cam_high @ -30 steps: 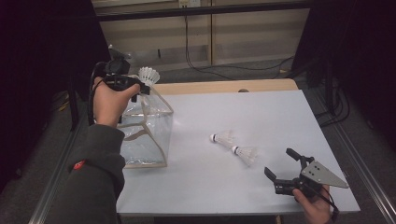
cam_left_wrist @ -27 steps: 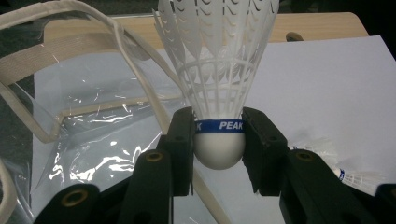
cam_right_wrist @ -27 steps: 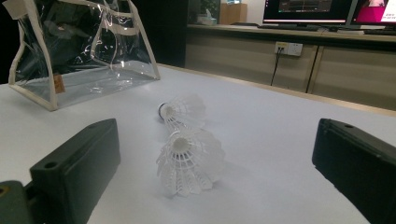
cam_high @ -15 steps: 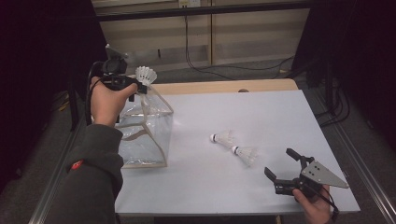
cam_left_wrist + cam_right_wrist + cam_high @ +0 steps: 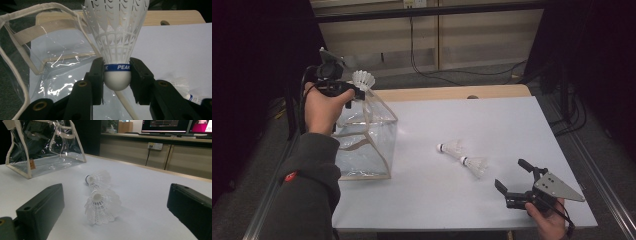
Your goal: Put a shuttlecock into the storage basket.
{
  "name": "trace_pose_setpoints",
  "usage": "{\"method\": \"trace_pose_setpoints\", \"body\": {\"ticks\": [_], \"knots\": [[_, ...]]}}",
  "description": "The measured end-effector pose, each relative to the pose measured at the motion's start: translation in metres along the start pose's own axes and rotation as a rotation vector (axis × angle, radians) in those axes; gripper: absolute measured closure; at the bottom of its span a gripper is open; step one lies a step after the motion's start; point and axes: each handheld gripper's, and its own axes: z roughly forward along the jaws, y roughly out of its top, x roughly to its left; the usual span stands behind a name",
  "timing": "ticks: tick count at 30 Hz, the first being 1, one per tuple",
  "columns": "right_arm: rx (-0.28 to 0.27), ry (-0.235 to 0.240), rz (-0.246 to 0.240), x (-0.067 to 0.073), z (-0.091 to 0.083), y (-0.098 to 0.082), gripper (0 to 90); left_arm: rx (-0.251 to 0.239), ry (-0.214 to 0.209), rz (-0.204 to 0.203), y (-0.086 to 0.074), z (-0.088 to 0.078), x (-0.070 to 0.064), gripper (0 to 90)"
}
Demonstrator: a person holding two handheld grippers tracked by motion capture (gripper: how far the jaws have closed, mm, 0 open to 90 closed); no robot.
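The left gripper (image 5: 357, 93) remained clamped on the shuttlecock (image 5: 117, 47) by its cork, now nearer the clear bag (image 5: 364, 145) mouth (release judged imminent). The right gripper (image 5: 514, 176) rested with jaws apart; two shuttlecocks (image 5: 464, 157) lay on the table (image 5: 492, 120).

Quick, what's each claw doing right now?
Left claw: shut on a shuttlecock above the clear bag.
Right claw: open, holding nothing.

the word "peak" stands in white capitals on the blue band round the cork of the shuttlecock (image 5: 117, 50); the monitors' writing in the right gripper view is too small to read.
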Motion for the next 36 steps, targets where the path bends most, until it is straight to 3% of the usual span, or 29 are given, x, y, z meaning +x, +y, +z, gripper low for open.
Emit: {"method": "trace_pose_setpoints", "body": {"ticks": [36], "knots": [[-0.003,-0.002,-0.002,0.000,0.000,0.000,1.2,-0.012,0.057,-0.067,-0.003,0.006,0.027,65.8]]}}
